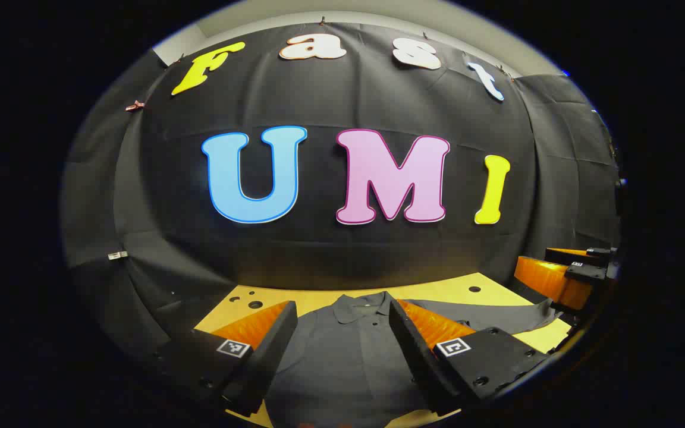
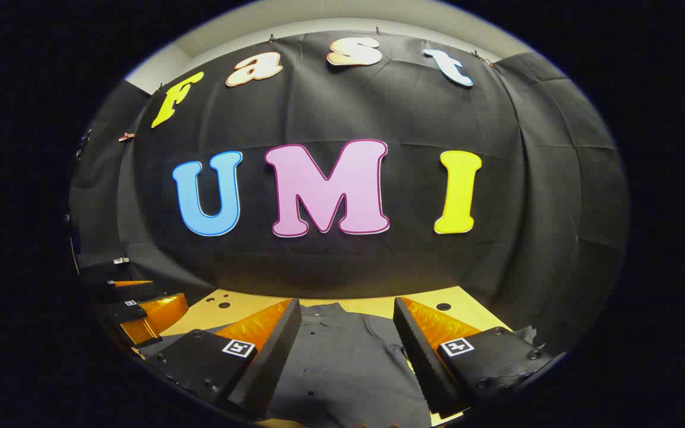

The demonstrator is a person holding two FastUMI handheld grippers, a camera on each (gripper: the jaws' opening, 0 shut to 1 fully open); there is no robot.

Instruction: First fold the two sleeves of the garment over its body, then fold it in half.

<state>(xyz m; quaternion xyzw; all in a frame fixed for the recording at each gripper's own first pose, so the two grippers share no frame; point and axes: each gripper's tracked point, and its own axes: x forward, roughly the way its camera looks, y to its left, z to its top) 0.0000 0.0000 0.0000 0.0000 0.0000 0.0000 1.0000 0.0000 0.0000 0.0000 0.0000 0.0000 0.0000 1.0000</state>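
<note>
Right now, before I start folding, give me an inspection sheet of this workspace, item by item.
Surface: light wooden table with round holes near its far edge.
Job's things: dark collared shirt lying flat, collar toward the wall; one sleeve spread out sideways, not yet folded.
Clutter: nothing seen.
Grippers: left gripper open above the shirt; right gripper open above the shirt, gripping nothing.
Cables: nothing seen.
Surroundings: black cloth wall behind the table, pale wall above it.

Nothing readable anywhere really, just little square black-and-white marker tags [image 1: 233, 348] stuck on the gripper fingers, patterns only, no words.
</note>
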